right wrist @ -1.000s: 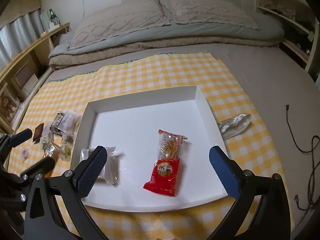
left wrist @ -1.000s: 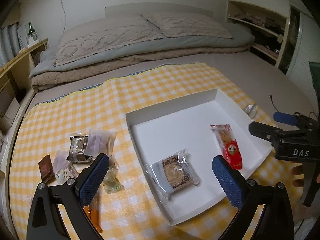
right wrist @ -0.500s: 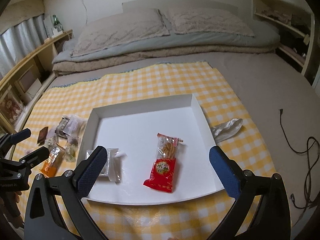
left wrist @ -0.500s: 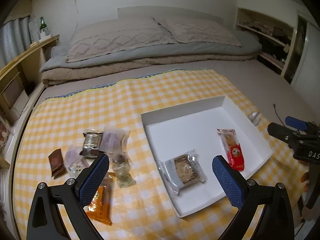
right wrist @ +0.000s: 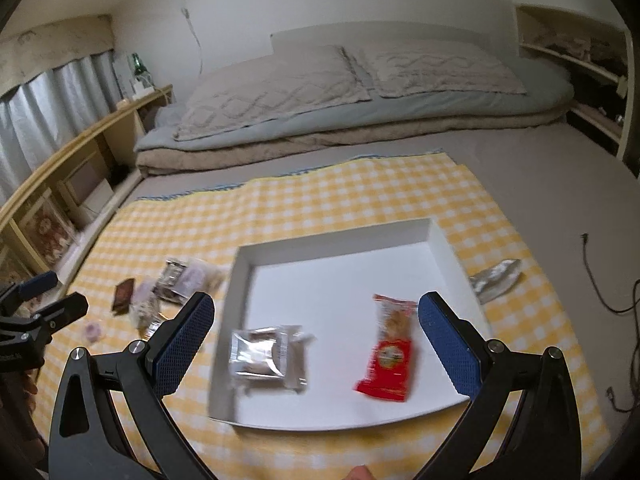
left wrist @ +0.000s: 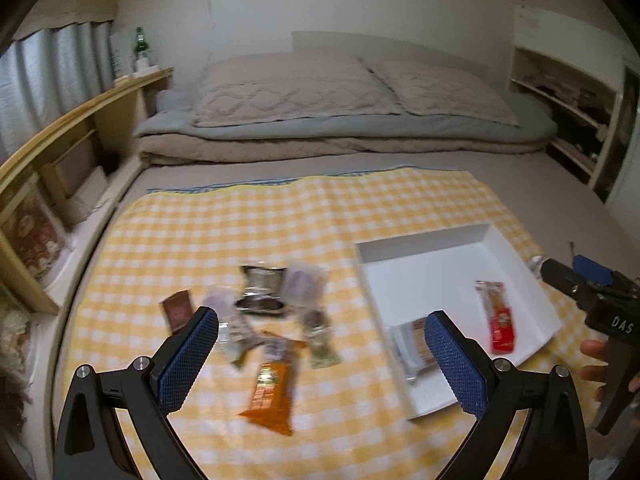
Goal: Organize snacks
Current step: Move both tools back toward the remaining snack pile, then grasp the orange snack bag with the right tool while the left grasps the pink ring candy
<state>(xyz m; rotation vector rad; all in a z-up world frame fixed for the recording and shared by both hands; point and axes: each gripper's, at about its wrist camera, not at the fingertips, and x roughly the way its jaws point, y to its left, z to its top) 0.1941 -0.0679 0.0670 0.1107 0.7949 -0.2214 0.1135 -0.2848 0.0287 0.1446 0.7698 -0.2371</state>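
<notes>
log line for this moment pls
left hand-held gripper: open, empty | right hand-held gripper: open, empty | white tray: red packet, clear packet | snack pile: on cloth

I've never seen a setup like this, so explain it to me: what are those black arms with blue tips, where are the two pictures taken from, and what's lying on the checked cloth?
They are two hand-held grabbing tools, one in each of a person's hands, each with a camera looking along its fingers. In the left view, the left tool is open and empty above loose snack packets and an orange packet on the yellow checked cloth. In the right view, the right tool is open and empty over a white tray holding a red packet and a clear-wrapped snack.
</notes>
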